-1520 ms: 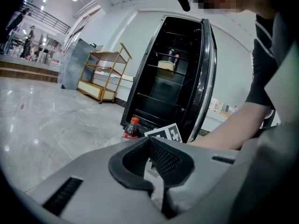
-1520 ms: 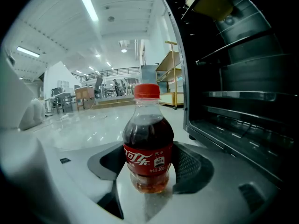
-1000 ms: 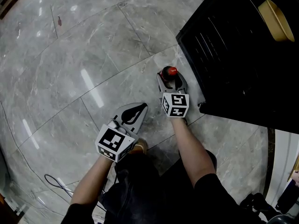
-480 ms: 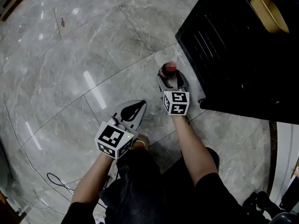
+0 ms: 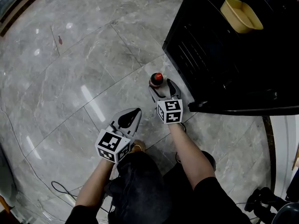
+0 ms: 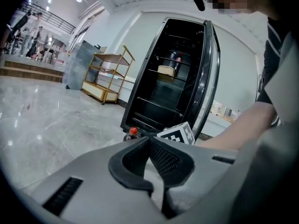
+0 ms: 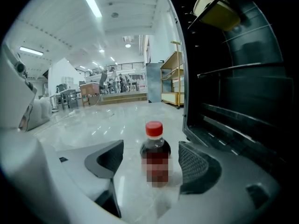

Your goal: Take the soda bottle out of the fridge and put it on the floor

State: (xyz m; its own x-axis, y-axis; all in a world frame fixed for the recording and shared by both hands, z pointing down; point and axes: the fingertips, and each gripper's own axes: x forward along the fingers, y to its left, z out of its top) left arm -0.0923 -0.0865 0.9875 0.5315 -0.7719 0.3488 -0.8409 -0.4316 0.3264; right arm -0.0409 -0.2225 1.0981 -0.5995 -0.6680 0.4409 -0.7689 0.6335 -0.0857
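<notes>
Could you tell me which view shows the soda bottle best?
The right gripper view: the soda bottle stands close, whole and upright. The head view shows it small from above; the left gripper view only its cap.

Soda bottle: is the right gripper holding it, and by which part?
Nothing is held. The right gripper's jaws have just been opening; the soda bottle stands untouched between them.

The floor (image 5: 70, 78) lies open on the left; the fridge (image 5: 219, 55) blocks the right, the soda bottle (image 5: 156, 80) just beside it.
</notes>
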